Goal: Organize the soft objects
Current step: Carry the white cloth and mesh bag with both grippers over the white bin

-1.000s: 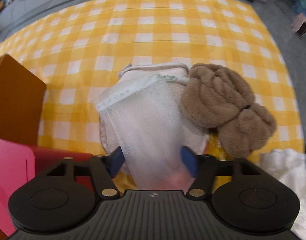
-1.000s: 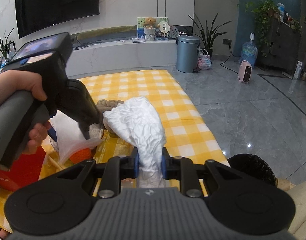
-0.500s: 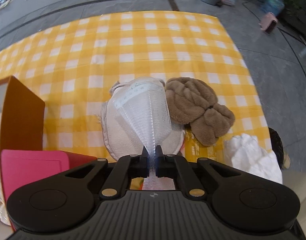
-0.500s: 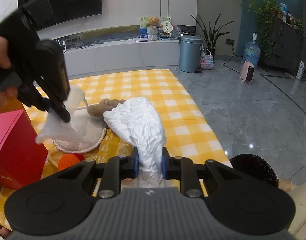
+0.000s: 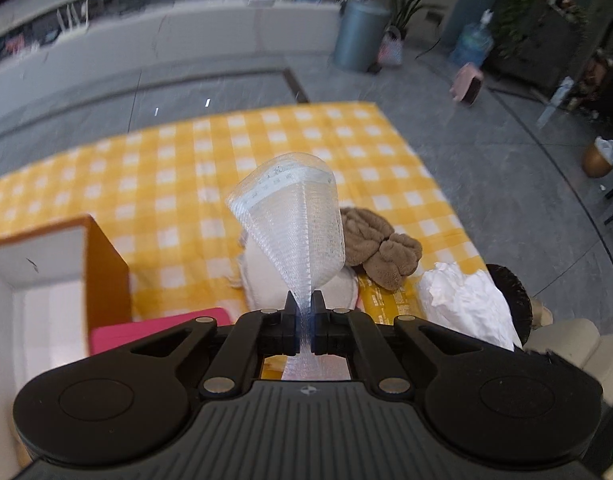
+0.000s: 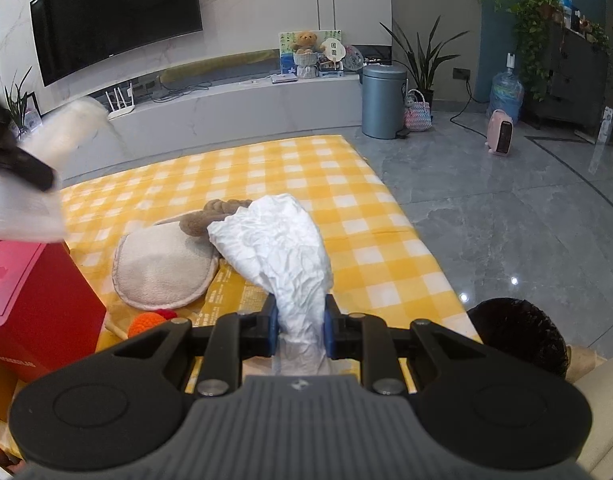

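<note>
My left gripper (image 5: 305, 312) is shut on a white mesh bag (image 5: 294, 216) and holds it up in the air above the yellow checked cloth (image 5: 178, 176). In the right wrist view the mesh bag (image 6: 30, 216) hangs blurred at the far left. My right gripper (image 6: 299, 322) is shut on a crumpled white cloth (image 6: 282, 244), also seen in the left wrist view (image 5: 462, 304). A beige round pad (image 6: 162, 268) and a brown plush scrunchie (image 5: 380, 248) lie on the cloth.
An open orange box (image 5: 46, 276) stands at the left, with a red and pink box (image 6: 30, 304) beside it. An orange and red crochet item (image 6: 150, 320) lies by the pad. The cloth's right edge (image 6: 426, 248) borders grey floor.
My left gripper closed on the mesh bag and lifted it high off the pad, moving left toward the boxes. My right gripper has held the white cloth still.
</note>
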`<action>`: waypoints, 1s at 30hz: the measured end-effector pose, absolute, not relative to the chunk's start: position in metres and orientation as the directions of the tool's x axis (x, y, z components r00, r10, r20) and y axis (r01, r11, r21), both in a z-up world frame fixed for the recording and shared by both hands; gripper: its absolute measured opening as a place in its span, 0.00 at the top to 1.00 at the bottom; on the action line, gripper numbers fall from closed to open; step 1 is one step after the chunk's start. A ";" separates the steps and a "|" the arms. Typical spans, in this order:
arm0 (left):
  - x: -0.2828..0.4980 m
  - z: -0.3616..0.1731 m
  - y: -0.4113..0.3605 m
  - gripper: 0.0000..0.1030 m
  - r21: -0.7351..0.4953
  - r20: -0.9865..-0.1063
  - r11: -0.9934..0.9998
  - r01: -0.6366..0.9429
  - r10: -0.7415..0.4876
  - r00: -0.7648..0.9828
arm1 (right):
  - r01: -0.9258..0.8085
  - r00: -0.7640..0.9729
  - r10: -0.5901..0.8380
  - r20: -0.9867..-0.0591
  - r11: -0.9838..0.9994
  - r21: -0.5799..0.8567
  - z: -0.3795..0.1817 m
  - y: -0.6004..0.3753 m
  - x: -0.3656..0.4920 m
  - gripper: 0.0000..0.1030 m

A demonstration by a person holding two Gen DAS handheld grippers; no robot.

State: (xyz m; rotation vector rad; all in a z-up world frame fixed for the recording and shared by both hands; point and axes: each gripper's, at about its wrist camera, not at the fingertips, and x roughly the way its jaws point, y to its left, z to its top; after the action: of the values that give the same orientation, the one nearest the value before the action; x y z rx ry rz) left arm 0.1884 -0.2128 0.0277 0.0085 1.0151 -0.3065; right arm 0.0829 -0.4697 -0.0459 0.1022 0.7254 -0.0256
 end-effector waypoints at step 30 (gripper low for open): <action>0.064 0.021 -0.020 0.95 -0.111 -0.585 0.985 0.130 -0.170 0.793 | 0.052 0.792 0.096 -0.603 0.974 0.222 -0.024 -0.454 0.043 0.81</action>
State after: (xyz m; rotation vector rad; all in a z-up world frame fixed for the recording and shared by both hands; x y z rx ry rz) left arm 0.0641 -0.0203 0.0205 -0.0664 0.6352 -0.1616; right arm 0.0425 -0.4543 -0.0242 0.2330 0.6581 0.0240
